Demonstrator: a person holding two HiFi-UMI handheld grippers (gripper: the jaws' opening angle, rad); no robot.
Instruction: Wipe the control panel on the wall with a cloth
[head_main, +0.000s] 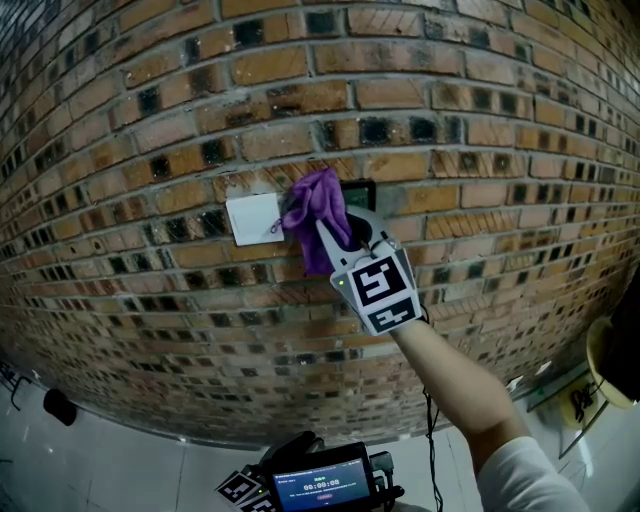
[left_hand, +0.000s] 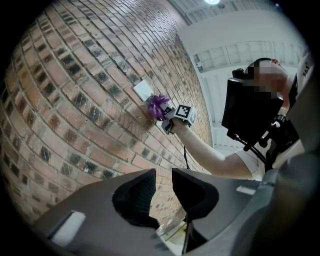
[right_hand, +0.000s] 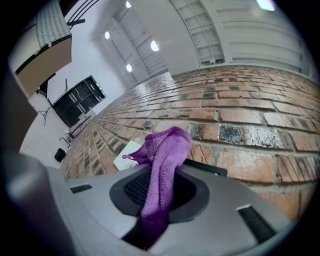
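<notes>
Left claw (left_hand: 164, 176), low and off the wall (left_hand: 75, 100), stands slightly open, empty. Right claw (right_hand: 159, 192) grips the cloth (right_hand: 165, 150), bunched against the panel (head_main: 362, 192) just ahead of its jaws. Wiping looks in hand; next, drag the cloth across the panel.

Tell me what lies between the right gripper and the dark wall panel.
Only the purple cloth, clamped in the right gripper; the right gripper view shows it in front of the control panel.
</notes>
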